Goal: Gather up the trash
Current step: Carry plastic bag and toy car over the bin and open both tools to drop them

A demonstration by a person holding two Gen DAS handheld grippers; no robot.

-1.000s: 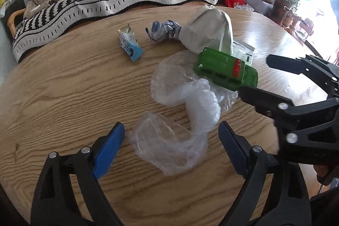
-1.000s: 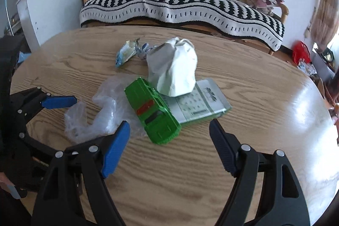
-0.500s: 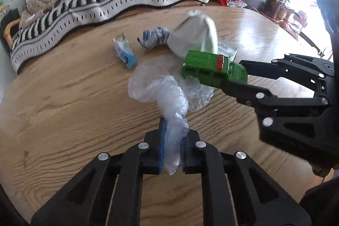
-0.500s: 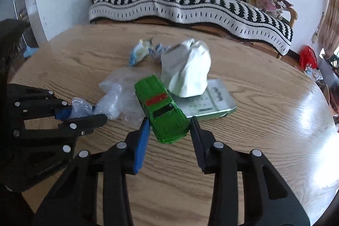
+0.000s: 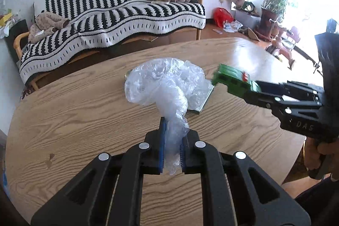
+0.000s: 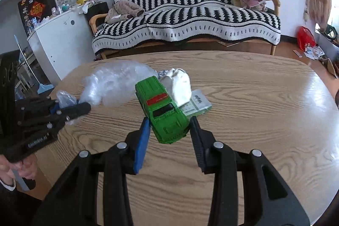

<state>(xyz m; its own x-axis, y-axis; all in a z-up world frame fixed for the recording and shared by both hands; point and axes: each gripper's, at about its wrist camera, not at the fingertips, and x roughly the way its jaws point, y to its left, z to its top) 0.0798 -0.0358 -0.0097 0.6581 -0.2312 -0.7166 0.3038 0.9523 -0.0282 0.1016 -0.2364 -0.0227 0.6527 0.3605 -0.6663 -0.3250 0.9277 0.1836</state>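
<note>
My left gripper point(image 5: 171, 139) is shut on a clear crumpled plastic bag point(image 5: 167, 84) and holds it up off the round wooden table point(image 5: 84, 111). The bag also shows in the right wrist view point(image 6: 114, 84), held by the left gripper point(image 6: 70, 107). My right gripper point(image 6: 169, 130) is shut on a green toy car point(image 6: 163, 107) and holds it above the table; the car shows in the left wrist view point(image 5: 235, 79) too. A white crumpled paper wad point(image 6: 179, 86) lies behind the car on a flat pale card point(image 6: 197, 105).
A sofa with a black-and-white striped cover point(image 6: 186, 20) stands behind the table. A white cabinet point(image 6: 59, 43) is at the left. Plants and a red tricycle point(image 5: 281, 43) are at the right by the window. The flat card's edge point(image 5: 203, 103) shows under the bag.
Both grippers closed from open: the left on the plastic bag, the right on the green car. Both have since lifted their loads off the table.
</note>
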